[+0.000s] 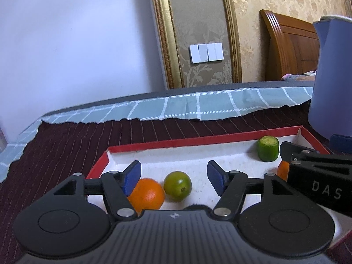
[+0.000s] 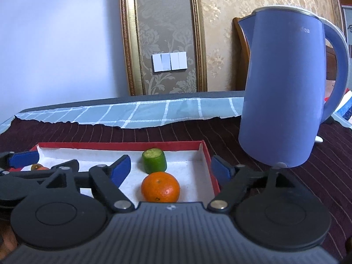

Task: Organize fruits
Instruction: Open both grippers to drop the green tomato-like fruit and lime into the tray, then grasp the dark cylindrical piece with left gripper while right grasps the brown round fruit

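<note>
Fruit is seen inside a red-rimmed tray on the dark cloth: an orange and green citrus near its left edge, a cut green piece at the far right corner, a second orange in front of it. Left gripper is held spread above the green citrus, nothing pinched. Right gripper is likewise spread over the second orange, untouched; a blue kettle is stood right of the tray.

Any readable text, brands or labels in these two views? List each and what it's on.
"DAS": white letters on the black body of the right gripper, cut off by the frame edge, so possibly part of a longer word.
"dea": faint lettering near the top of the blue kettle; the leading letters are too washed out to read.
Small white emblem on the left gripper housing: a logo, no letters.
Nothing else legible.
</note>
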Motion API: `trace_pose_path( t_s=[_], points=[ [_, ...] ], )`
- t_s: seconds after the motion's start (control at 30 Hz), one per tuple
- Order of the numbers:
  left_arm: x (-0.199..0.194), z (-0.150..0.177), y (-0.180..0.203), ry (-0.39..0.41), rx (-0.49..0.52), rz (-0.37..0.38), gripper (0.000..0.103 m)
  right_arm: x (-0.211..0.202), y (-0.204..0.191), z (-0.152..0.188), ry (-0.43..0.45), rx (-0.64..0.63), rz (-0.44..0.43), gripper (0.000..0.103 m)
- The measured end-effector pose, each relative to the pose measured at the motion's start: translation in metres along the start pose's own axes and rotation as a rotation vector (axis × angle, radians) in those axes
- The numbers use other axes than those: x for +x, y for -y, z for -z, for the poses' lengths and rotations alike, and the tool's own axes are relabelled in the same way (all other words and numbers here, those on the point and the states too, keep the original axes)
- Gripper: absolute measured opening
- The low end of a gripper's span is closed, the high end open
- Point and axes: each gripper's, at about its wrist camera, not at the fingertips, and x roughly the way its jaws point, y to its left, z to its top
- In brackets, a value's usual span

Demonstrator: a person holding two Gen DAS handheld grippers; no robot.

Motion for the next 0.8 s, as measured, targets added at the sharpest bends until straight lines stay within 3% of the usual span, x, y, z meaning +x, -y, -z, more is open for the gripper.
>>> trace_pose_path(
  t_s=[0.2, 0.37, 0.47, 0.67, 0.8],
  points=[
    [-0.023, 0.008, -0.01, 0.009, -0.007, -0.026, 0.066, -0.013, -0.001, 0.004, 0.022, -0.016, -0.002, 0.103],
    [-0.058, 0.025, -0.026, 0.02, -0.028, -0.023, 0.066, -0.032, -0.001, 0.017, 0.014, -0.007, -0.021, 0.103],
    [-0.085, 0.043, -0.037, 0.047, -0.05, -0.011, 0.074, -0.045, 0.004, 0.028, -0.019, 0.028, -0.029, 0.103],
    [-0.127, 0.079, -0.049, 0.065, -0.053, 0.08, 0.075, -0.083, 0.018, 0.044, -0.002, 0.118, -0.035, 0.103],
    [-0.14, 0.096, -0.046, 0.044, -0.022, 0.162, 0.075, -0.1, 0.023, 0.058, 0.013, 0.116, 0.016, 0.103]
  ],
)
